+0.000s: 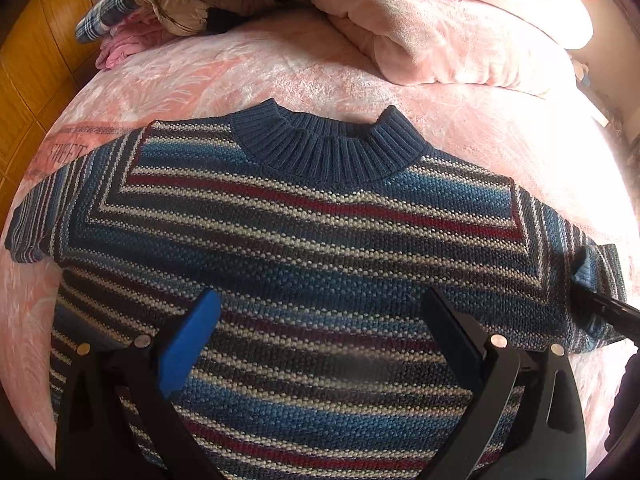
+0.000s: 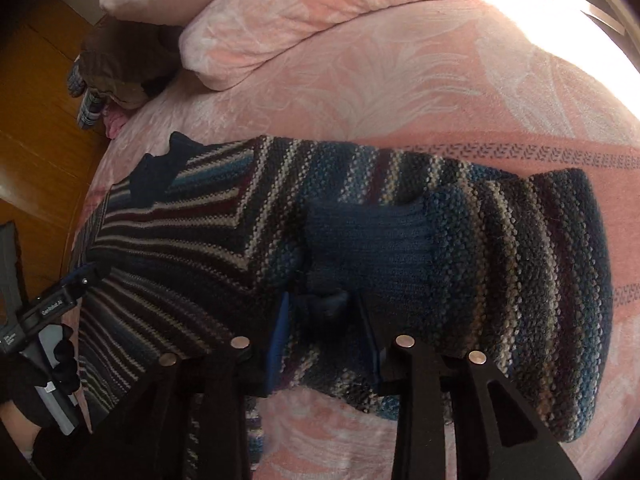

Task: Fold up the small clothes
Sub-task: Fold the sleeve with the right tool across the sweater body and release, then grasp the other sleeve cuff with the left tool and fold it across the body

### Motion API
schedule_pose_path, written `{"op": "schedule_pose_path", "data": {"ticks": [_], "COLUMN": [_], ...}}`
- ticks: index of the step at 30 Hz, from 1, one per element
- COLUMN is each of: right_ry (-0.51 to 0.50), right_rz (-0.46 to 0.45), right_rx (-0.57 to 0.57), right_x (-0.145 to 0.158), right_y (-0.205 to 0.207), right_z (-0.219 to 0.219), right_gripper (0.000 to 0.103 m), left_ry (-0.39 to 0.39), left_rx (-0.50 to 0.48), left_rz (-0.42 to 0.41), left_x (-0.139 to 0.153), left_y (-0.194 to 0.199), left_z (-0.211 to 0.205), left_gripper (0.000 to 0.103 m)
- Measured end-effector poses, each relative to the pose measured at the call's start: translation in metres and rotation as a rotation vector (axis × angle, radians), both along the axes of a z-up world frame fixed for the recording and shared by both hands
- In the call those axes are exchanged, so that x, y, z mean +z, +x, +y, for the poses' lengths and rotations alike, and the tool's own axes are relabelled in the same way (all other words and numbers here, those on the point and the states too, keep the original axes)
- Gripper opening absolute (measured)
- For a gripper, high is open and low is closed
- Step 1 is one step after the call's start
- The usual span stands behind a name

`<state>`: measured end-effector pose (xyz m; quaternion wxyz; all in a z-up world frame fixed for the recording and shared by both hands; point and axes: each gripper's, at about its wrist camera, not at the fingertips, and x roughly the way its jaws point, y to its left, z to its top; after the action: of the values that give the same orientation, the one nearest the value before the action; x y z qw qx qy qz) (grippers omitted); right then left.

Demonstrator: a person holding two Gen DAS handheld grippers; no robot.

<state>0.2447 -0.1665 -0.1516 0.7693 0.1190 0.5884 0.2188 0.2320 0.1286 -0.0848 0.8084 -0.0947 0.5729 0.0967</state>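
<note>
- A pile (image 1: pixel 160 4) of clothes sits at the far left edge of the bed (image 1: pixel 280 68): a brown padded piece on top, plaid and pink cloth under it. No bin or basket shows; the bed bears everything.
- The sweater (image 1: pixel 304 240), striped blue, white and red with a ribbed navy collar, lies flat and face up on the pink bedcover, collar away from the camera.
- The left gripper (image 1: pixel 320 312) hangs over the sweater's lower body, its fingers spread wide with nothing between them. A gloved hand (image 2: pixel 36 376) holds its handle at the left edge of the right wrist view.
- A folded pink quilt (image 1: pixel 452 28) rests at the far right of the bed, behind the sweater.
- The right sleeve (image 2: pixel 500 248) is doubled back on itself, its navy cuff pointing toward the body.
- The right gripper (image 2: pixel 324 312) is at that cuff, fingers narrowly apart on either side of a bunch of the cuff's knit; I cannot tell if they pinch it.
</note>
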Motion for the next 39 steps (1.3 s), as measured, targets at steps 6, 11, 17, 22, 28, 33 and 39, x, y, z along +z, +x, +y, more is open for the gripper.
{"op": "schedule_pose_path", "data": {"ticks": [6,11,17,22,28,33,39], "right_ry": [0.029,-0.073,-0.099,-0.081,-0.059,-0.067,-0.079], "right_rz": [-0.087,-0.066,-0.043,-0.057,-0.061,-0.068,-0.048], "right_rx": [-0.111,-0.301,-0.375,-0.402,-0.434,-0.438,-0.435], "right_x": [0.039,0.024,0.009,0.011,0.011,0.014,0.006], "right_y": [0.0,0.0,-0.009,-0.012,-0.011,-0.011,-0.009], "right_z": [-0.056,-0.125,-0.17,-0.183,-0.186,-0.184,-0.18], "right_gripper": [0.039,0.04,0.04,0.04,0.04,0.04,0.04], "left_ry": [-0.099,-0.227,-0.369,-0.364,-0.385,-0.308,-0.316], "left_rx": [-0.064,-0.166,-0.262,-0.305,-0.316,-0.293,-0.302], "left_rz": [0.007,0.049,0.118,0.19,0.232,0.217,0.122], "left_x": [0.004,0.002,-0.013,-0.034,-0.048,-0.051,-0.018], "left_y": [0.01,0.028,0.054,0.063,0.068,0.07,0.069], "left_z": [-0.043,-0.106,-0.176,-0.218,-0.251,-0.261,-0.252], "left_gripper": [0.099,0.099,0.098,0.094,0.069,0.021,0.009]}}
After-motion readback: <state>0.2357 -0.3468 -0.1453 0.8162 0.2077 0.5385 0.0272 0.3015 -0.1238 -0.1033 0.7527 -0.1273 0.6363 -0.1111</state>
